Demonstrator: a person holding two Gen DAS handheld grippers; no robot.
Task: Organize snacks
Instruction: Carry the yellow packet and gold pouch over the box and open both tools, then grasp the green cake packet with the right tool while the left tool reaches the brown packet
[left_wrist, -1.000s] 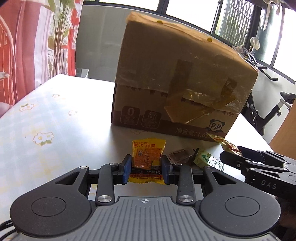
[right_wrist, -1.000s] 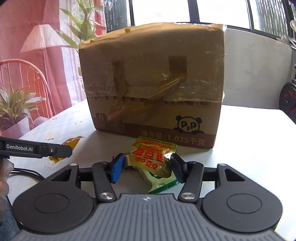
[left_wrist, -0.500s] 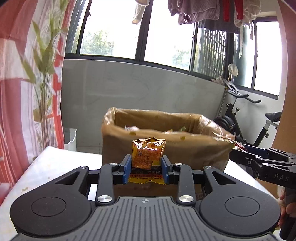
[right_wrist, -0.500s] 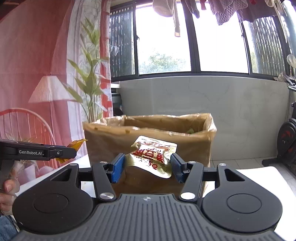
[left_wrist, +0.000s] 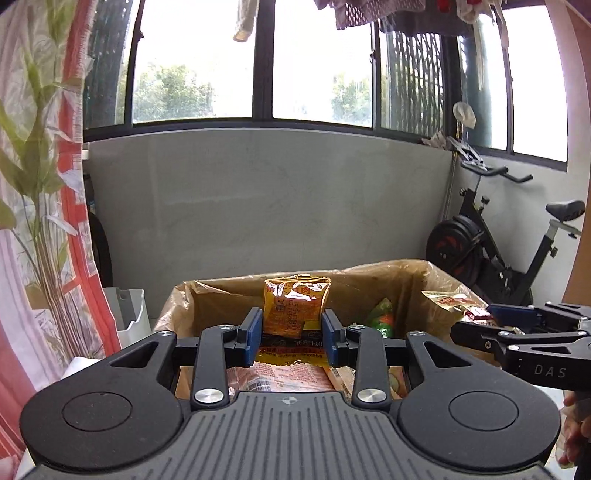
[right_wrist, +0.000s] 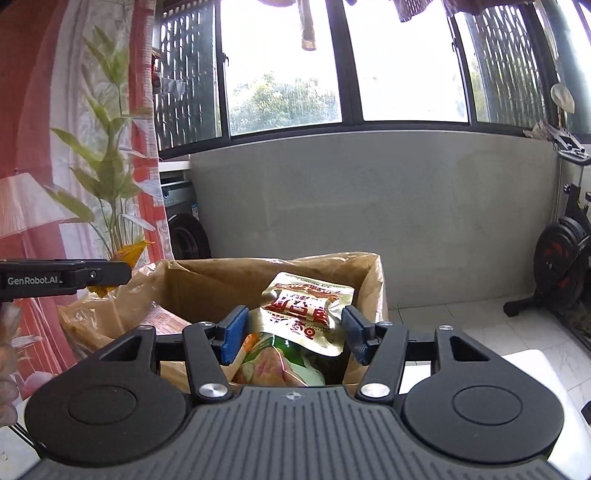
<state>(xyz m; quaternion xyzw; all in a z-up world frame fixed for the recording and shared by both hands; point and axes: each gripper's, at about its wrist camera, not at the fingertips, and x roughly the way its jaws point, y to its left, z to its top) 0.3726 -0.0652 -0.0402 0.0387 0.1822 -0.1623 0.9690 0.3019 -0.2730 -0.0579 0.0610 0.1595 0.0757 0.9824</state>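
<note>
My left gripper (left_wrist: 292, 334) is shut on an orange snack packet (left_wrist: 296, 306), held upright above the open top of the cardboard box (left_wrist: 207, 295). My right gripper (right_wrist: 293, 336) is shut on a gold and red snack packet (right_wrist: 308, 312), held tilted above the same box (right_wrist: 207, 280). Each gripper shows side-on in the other's view: the right one (left_wrist: 476, 325) with its packet at the right, the left one (right_wrist: 123, 271) with the orange packet's corner at the left. Several snack packets (left_wrist: 380, 314) lie inside the box.
The box has a brown plastic liner (right_wrist: 92, 321). An exercise bike (left_wrist: 517, 251) stands on the floor at the right, a white bin (left_wrist: 129, 314) and a plant (right_wrist: 107, 177) at the left. A grey wall with windows is behind.
Both grippers have risen from the table top with their packets and moved forward. They now hold them over the box's open top instead of in front of its side.
</note>
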